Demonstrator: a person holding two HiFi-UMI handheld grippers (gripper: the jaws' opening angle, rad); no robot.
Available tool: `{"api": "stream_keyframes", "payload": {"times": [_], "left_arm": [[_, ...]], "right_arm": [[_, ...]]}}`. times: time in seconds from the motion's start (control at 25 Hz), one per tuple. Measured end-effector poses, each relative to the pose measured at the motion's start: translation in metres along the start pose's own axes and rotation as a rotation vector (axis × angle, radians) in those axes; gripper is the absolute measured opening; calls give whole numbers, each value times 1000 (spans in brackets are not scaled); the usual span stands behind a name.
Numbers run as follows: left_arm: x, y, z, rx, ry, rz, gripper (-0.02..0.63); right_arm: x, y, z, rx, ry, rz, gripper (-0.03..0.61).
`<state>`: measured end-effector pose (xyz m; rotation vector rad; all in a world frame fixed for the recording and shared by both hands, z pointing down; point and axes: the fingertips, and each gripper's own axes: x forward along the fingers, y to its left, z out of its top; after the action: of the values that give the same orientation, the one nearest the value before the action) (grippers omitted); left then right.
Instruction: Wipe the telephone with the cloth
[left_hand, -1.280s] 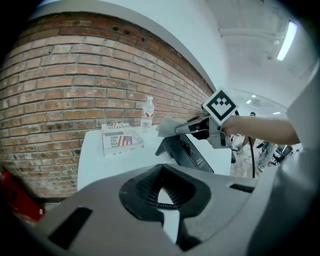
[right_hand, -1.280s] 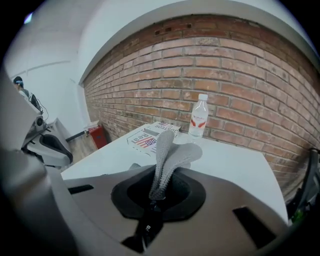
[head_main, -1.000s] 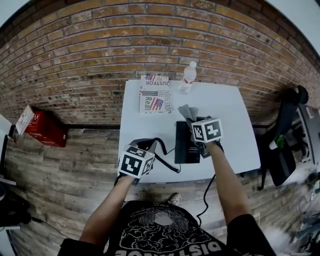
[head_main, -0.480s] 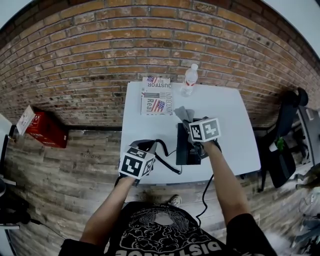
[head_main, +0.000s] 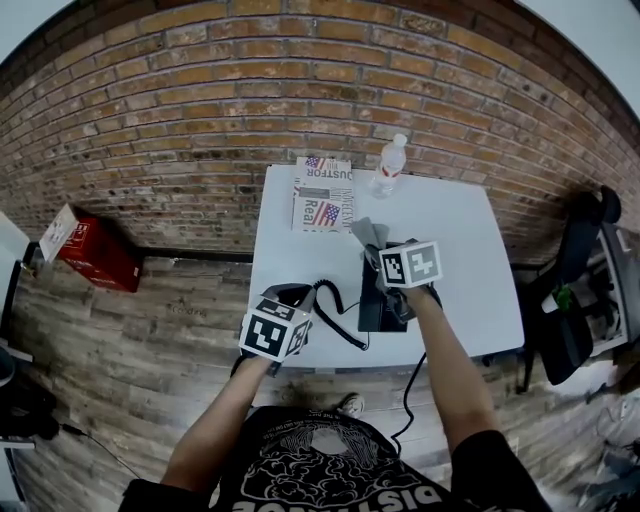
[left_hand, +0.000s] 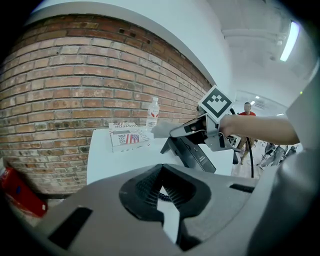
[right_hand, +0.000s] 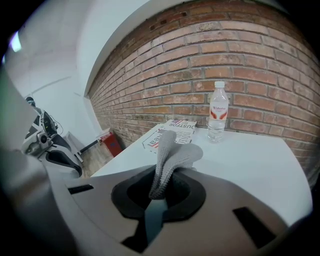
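Note:
A black desk telephone (head_main: 383, 303) (left_hand: 192, 154) stands near the front of the white table (head_main: 460, 260). Its coiled cord (head_main: 338, 322) loops left toward my left gripper (head_main: 290, 298). That gripper (left_hand: 161, 196) is shut, and a piece of the coiled cord (left_hand: 160, 193) shows pinched between its ribbed pads. I cannot make out the handset. My right gripper (head_main: 383, 252) (right_hand: 159, 194) hovers over the telephone's far end, shut on a grey cloth (head_main: 370, 233) (right_hand: 170, 155) (left_hand: 162, 130) that sticks out ahead of the jaws.
A flag-printed box (head_main: 323, 195) (right_hand: 172, 132) and a water bottle (head_main: 390, 165) (right_hand: 218, 117) sit at the table's far edge against the brick wall. On the floor, a red box (head_main: 88, 250) lies left and a black chair (head_main: 580, 290) stands right. A cable (head_main: 412, 390) hangs off the front.
The head view has shifted a little. The right gripper with the cloth stays over the telephone's far end, and the left gripper keeps its place at the table's front left.

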<state>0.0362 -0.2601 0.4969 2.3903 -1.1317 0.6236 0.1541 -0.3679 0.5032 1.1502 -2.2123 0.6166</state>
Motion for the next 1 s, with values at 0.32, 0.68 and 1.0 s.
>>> {"api": "stream_keyframes", "payload": {"times": [0.32, 0.68, 1.0], "left_arm": [[-11, 5, 5, -13, -25, 18, 6], [-33, 10, 30, 5, -94, 58, 6], [-56, 23, 50, 24, -150, 115, 6]], "right_arm": [[-20, 6, 9, -11, -68, -10, 11], [-75, 10, 29, -28, -217, -46, 12], [-130, 26, 43, -64, -343, -92, 11]]}}
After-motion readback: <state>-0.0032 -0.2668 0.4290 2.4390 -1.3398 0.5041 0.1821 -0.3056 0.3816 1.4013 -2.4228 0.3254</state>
